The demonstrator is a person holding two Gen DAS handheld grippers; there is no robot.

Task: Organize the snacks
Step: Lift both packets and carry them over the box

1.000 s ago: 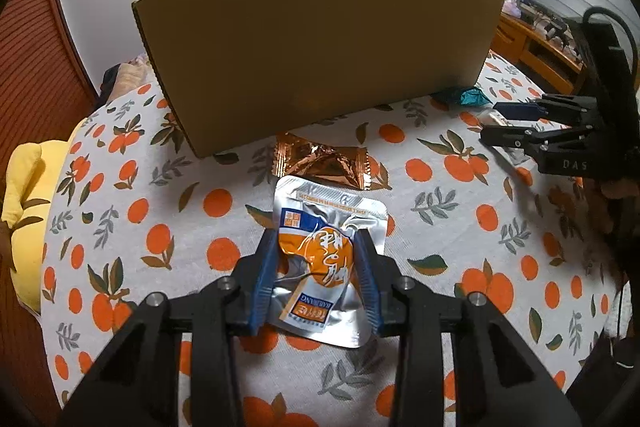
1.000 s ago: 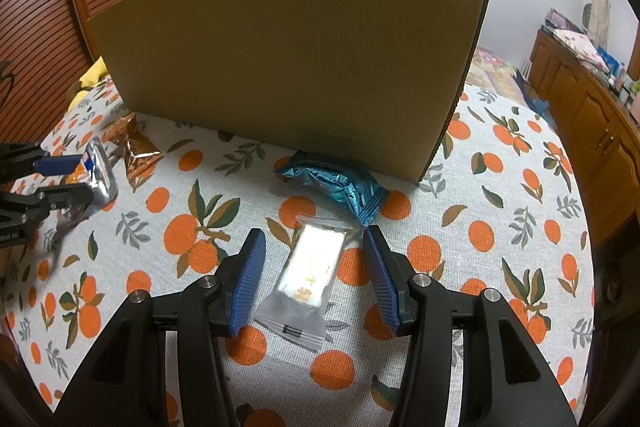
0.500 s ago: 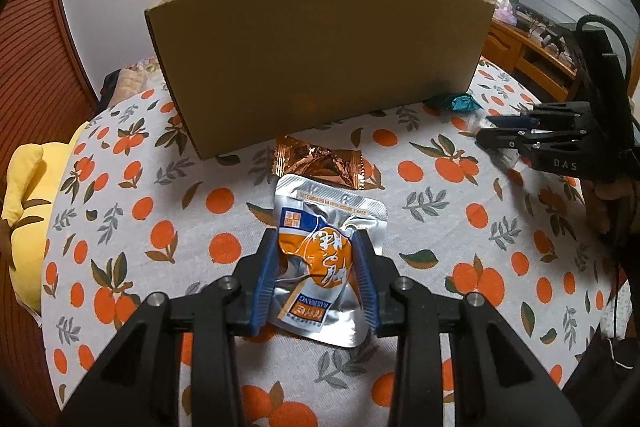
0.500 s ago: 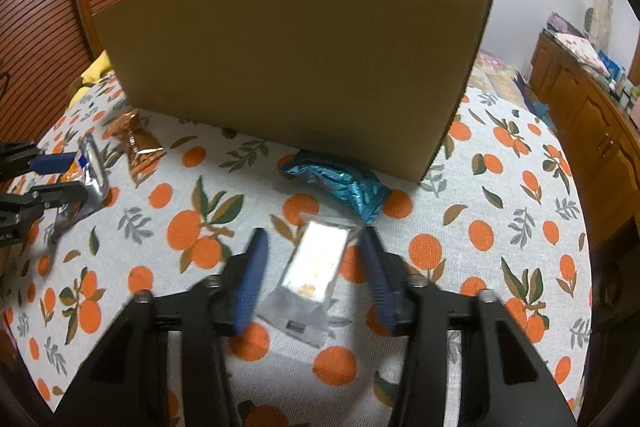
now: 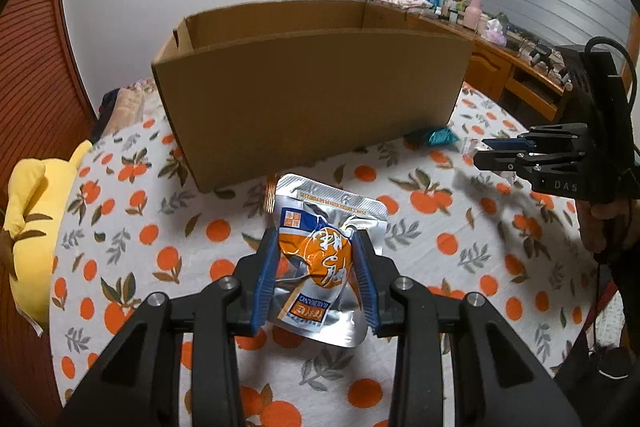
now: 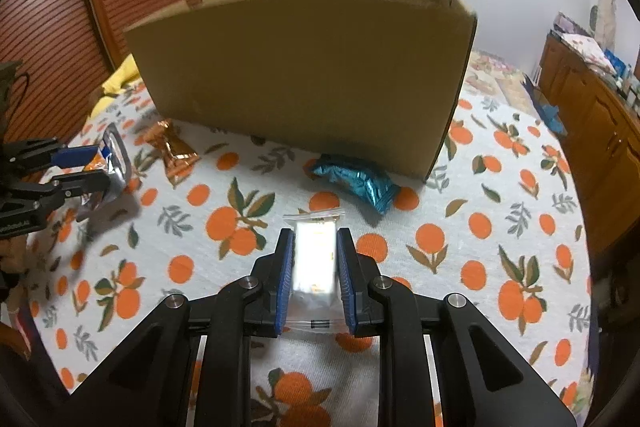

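Left gripper [image 5: 316, 267] clamped on silver-orange pouch [image 5: 324, 259], near side of cardboard box [image 5: 312, 99]. Right gripper [image 6: 314, 271] jaws closing on clear white packet [image 6: 314, 263]. Teal packet [image 6: 354, 183] and copper wrapper [image 6: 174, 151] left on tablecloth [image 6: 480, 247]. Box interior mostly hidden, possibly empty.

A crinkled silver foil pouch with an orange and blue printed label [image 5: 320, 259] is lifted off the cloth, pinched at its sides and tilted, its sealed top edge pointing toward the open-topped brown cardboard box [image 5: 312, 99]. A small clear plastic packet holding a white bar [image 6: 314, 263] is likewise clamped by its long sides, its crimped end facing the box. A copper-coloured foil wrapper twisted at the middle [image 6: 174, 151] lies flat near the box's front wall. A crumpled teal foil packet [image 6: 354, 183] lies just beside the box's near corner.
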